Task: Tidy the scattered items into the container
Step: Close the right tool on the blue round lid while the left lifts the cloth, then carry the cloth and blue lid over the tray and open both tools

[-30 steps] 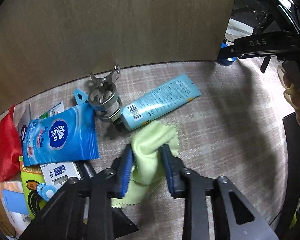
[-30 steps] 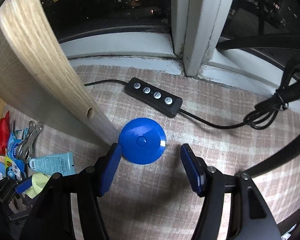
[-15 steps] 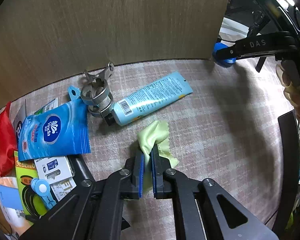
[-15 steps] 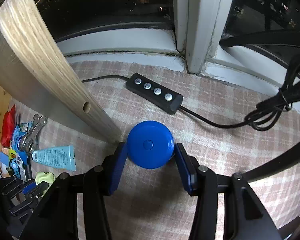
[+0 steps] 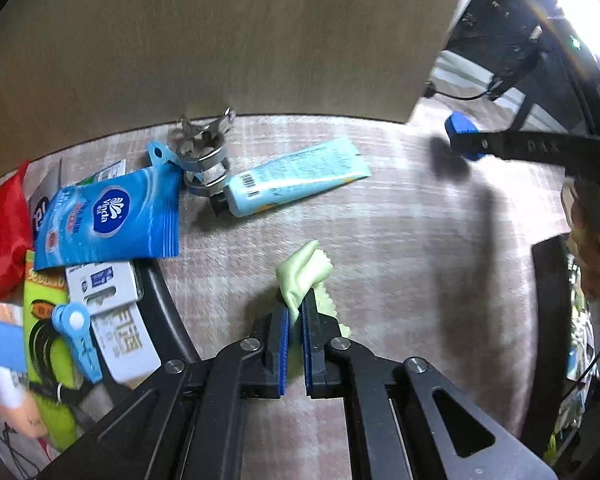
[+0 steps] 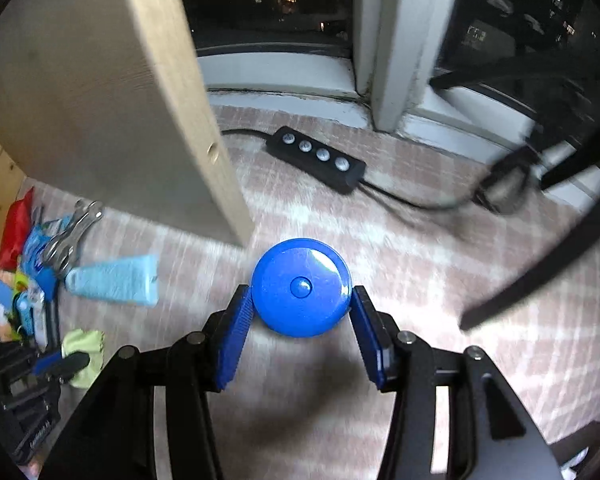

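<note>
On the checked worktop (image 5: 400, 248), my left claw (image 5: 296, 316) is pinched tight on a fold of the green cloth (image 5: 304, 274): soft, light, limp, so any bunched fold holds. My right claw (image 6: 302, 316) is closed against the rim of the blue disc (image 6: 300, 286), pads on opposite edges. I judge the disc rigid, smooth and possibly slippery; a grip across its widest part suits it. The tube (image 5: 296, 178) and wipes (image 5: 108, 220) lie untouched. I cannot identify the container.

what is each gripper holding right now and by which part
The left gripper pinches the green cloth at a bunched fold. The right gripper clamps the blue disc across its round rim.
</note>
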Motion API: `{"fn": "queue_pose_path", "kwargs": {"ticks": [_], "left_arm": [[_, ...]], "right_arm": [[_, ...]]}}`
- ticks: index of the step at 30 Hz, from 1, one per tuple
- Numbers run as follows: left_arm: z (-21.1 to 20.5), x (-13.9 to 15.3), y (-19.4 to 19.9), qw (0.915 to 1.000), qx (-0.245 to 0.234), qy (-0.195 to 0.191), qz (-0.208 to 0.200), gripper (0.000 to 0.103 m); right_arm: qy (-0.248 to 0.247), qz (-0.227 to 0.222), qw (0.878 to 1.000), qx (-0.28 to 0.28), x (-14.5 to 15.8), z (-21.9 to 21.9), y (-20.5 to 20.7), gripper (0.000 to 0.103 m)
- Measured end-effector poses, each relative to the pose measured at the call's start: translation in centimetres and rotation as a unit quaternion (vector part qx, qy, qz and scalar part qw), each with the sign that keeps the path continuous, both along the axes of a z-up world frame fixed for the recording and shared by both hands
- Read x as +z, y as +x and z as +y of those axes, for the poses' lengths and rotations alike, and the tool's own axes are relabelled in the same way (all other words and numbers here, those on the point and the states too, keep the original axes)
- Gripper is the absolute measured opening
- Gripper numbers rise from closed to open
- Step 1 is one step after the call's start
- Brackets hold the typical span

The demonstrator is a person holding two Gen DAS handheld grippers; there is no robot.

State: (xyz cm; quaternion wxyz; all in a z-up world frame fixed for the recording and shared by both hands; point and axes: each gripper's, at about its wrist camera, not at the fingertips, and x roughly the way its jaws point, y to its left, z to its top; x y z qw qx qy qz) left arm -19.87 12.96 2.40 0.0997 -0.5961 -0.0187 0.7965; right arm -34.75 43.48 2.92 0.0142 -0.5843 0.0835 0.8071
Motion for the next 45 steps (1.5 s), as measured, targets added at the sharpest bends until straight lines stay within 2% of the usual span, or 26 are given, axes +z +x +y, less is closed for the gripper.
{"fn": "queue_pose_path", "kwargs": {"ticks": [3, 7, 11, 16, 26, 32, 37, 38, 39, 40, 41, 42, 45], "left_arm": [[-1.1, 1.8, -0.6, 0.9999, -0.009, 0.006, 0.013, 0.005], [2.7, 4.4, -0.9, 0.9991, -0.023, 0.011, 0.034, 0.005], [4.2, 7.9, 2.9, 0.997, -0.046, 0.021, 0.058, 0.005], [8.6, 10.5, 6.0, 0.9936, -0.08, 0.04, 0.07, 0.005], [20.2, 14.0, 11.0, 0.9806, -0.16, 0.082, 0.078, 0.005], [26.4, 14.5, 13.1, 0.9728, -0.198, 0.094, 0.075, 0.005], [30.2, 14.6, 14.5, 0.967, -0.225, 0.093, 0.075, 0.005], [30.9, 14.5, 14.7, 0.9659, -0.23, 0.095, 0.073, 0.007], [31.6, 14.3, 14.8, 0.965, -0.235, 0.095, 0.068, 0.021], [32.2, 14.1, 14.8, 0.9648, -0.239, 0.091, 0.062, 0.035], [32.6, 13.8, 14.9, 0.9649, -0.241, 0.085, 0.06, 0.055], [32.7, 13.7, 15.0, 0.9651, -0.241, 0.081, 0.064, 0.055], [32.7, 13.4, 15.2, 0.9661, -0.239, 0.069, 0.068, 0.055]], "right_arm": [[-0.016, 0.008, 1.0, -0.003, 1.3, 0.2, 2.5, 0.048], [-0.038, 0.032, 0.999, -0.004, 4.1, -0.4, 6.5, 0.048], [-0.036, 0.053, 0.998, -0.006, 7.5, 1.6, 7.0, 0.048], [-0.022, 0.065, 0.997, -0.021, 10.3, 3.8, 12.4, 0.048], [-0.016, 0.069, 0.991, -0.11, 12.7, 11.6, 23.2, 0.048], [0.003, 0.054, 0.985, -0.167, 12.2, 16.5, 29.1, 0.048], [0.012, 0.037, 0.98, -0.195, 11.6, 19.0, 32.2, 0.049], [0.015, 0.036, 0.979, -0.201, 11.6, 19.3, 32.6, 0.049], [0.016, 0.037, 0.978, -0.205, 11.6, 19.6, 33.0, 0.049], [0.014, 0.038, 0.977, -0.209, 11.6, 19.8, 33.3, 0.054], [0.012, 0.036, 0.976, -0.214, 11.6, 20.1, 33.5, 0.06], [0.011, 0.038, 0.975, -0.22, 11.7, 20.3, 33.7, 0.064], [0.009, 0.048, 0.973, -0.225, 12.0, 20.6, 34.1, 0.064]]}}
